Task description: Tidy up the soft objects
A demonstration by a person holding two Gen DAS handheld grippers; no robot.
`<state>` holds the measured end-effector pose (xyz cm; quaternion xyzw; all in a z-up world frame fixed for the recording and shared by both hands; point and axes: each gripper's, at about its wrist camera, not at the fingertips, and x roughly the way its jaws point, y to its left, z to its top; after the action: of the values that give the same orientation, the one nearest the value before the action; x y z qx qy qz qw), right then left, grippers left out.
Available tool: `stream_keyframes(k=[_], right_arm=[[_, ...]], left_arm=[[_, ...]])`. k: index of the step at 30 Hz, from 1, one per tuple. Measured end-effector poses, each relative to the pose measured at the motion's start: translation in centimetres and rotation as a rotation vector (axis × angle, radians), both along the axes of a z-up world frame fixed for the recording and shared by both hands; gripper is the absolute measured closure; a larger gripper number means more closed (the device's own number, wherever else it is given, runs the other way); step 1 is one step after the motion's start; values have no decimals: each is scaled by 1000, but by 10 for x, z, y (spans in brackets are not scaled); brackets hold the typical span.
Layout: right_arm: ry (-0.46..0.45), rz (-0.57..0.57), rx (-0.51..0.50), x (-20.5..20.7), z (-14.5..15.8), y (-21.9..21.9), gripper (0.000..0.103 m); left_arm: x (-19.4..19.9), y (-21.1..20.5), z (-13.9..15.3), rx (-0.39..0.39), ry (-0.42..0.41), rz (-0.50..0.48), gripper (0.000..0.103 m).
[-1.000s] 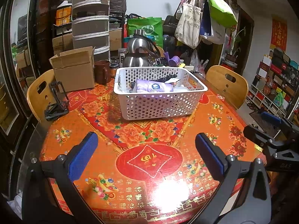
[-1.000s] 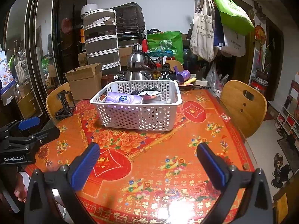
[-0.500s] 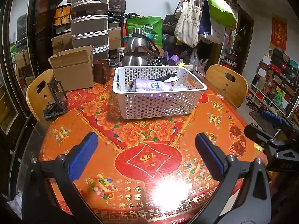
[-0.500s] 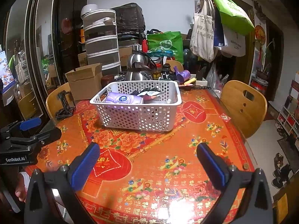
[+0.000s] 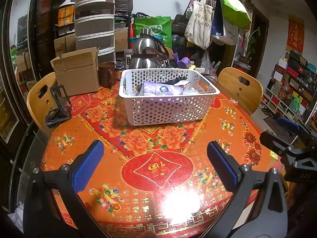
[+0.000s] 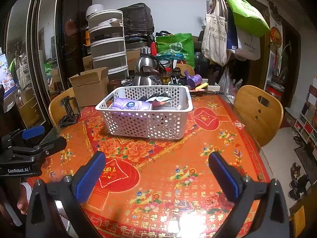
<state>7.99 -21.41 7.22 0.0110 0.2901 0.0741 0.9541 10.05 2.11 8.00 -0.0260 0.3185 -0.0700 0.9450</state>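
Observation:
A white perforated basket (image 5: 168,109) (image 6: 146,123) stands on the round table, beyond both grippers. It holds a purple soft pack (image 5: 160,90) (image 6: 130,105), a dark cloth item (image 5: 176,81) (image 6: 158,97) and other small packets. My left gripper (image 5: 154,164) is open and empty above the table's near part. My right gripper (image 6: 156,170) is open and empty too, at the table's right. Each gripper shows at the edge of the other's view: the right one (image 5: 293,138) and the left one (image 6: 29,144).
The table has an orange and red flowered cloth (image 5: 158,168). Behind the basket stand a cardboard box (image 5: 77,71), a brown mug (image 5: 107,74), steel kettles (image 5: 146,53) and jars. A black stand (image 5: 58,107) sits at the left. Wooden chairs (image 5: 239,87) ring the table.
Nothing has changed apart from a slight drift of both views; both grippers stay open and empty.

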Motion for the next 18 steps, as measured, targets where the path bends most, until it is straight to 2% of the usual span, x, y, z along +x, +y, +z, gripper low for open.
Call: stream_keyframes(k=[18], right_arm=[[0,1,1,0,0,0,0]], left_arm=[[2,-2,-4,4,1,-7,0]])
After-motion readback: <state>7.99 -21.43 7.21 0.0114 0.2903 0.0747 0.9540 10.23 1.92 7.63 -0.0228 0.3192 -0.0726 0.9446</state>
